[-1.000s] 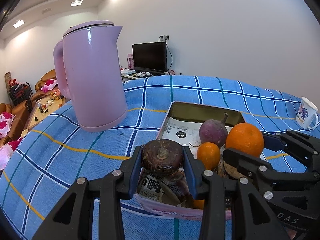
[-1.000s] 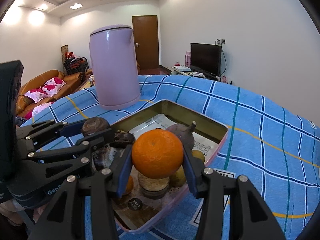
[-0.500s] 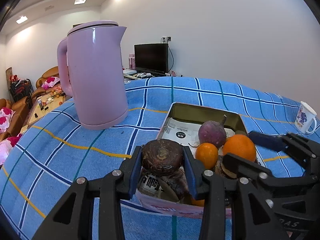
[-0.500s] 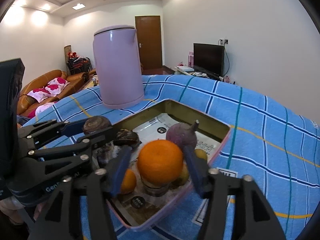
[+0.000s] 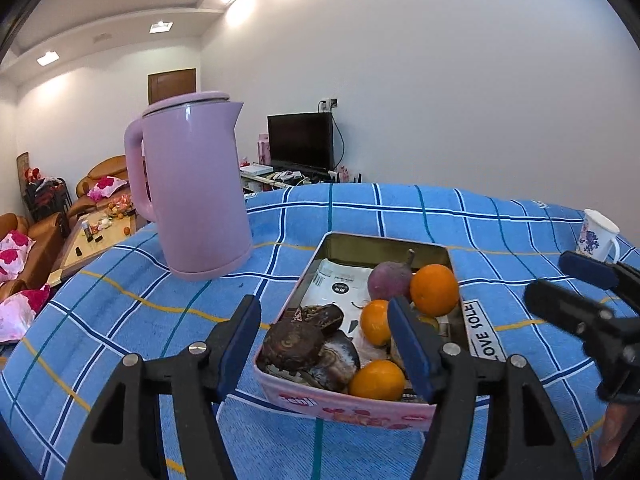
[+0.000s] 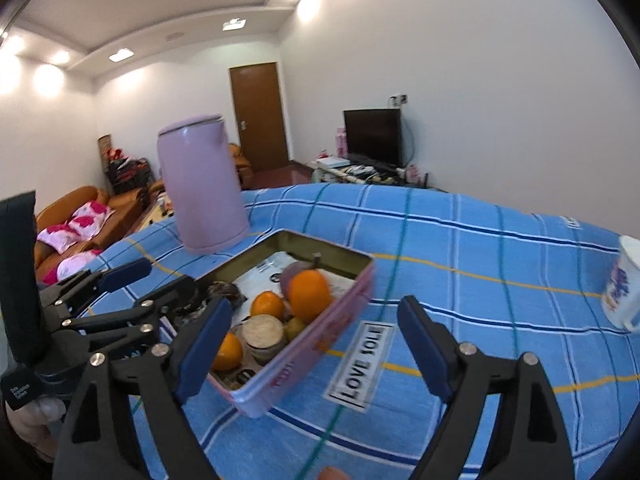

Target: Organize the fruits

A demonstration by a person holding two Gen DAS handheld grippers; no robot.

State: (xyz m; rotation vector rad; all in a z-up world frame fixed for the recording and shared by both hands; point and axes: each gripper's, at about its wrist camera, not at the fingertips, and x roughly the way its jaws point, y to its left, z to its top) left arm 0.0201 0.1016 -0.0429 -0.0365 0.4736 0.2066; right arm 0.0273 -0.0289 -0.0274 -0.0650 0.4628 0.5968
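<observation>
Left gripper and right gripper – jaws opening, nothing held; oranges and dark fruit in tin.

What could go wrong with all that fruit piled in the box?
The big orange sits on top of the pile near the tin box edge, so it might roll out onto the blue cloth. The left tongs, opening and empty, hang close over the dark fruit and could bump it.
</observation>
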